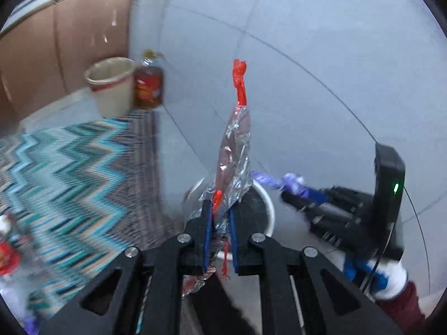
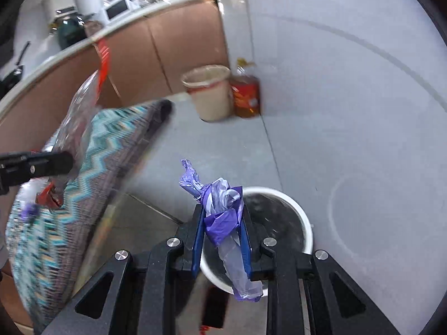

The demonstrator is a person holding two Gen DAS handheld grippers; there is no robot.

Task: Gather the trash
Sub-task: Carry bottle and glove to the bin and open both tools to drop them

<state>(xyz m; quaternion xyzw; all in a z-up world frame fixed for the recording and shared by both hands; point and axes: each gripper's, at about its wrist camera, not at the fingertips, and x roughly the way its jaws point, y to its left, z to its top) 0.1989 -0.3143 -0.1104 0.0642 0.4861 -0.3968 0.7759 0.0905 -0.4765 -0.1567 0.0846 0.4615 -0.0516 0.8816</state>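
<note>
Both pieces of trash are picked up and neither has been dropped yet, so the task looks to be in its carry-and-drop stretch. The left gripper (image 1: pixel 219 212) is clamped, jaws nearly together, on a crumpled clear plastic wrapper with red ends (image 1: pixel 234 150), which stands up from between the blue pads and points away from the camera. The right gripper (image 2: pixel 222 223) is likewise closed tight on a purple and clear plastic wrapper (image 2: pixel 223 209), bunched at the top and trailing below the pads.

A white-rimmed bin with a dark liner (image 2: pixel 296 223) stands on the grey tiled floor (image 2: pixel 349 111) directly beneath both grippers; in each wrist view its rim shows just behind the fingers. What remains, judging by this, is to open the jaws over it and let both wrappers fall. More litter seems to lie on the zigzag-patterned rug (image 1: pixel 69 173): a blurred red and white item at its near left edge in the left view, too smeared to name. So further collecting is probably due.

Both grippers tilt steeply down toward the floor, side by side and near each other. A white-gloved hand (image 1: pixel 391 279) with a dark red sleeve holds the right one. A second, beige bin (image 1: pixel 111 86) and an oil bottle (image 1: pixel 148 86) stand by the far wall, well apart from the action.
</note>
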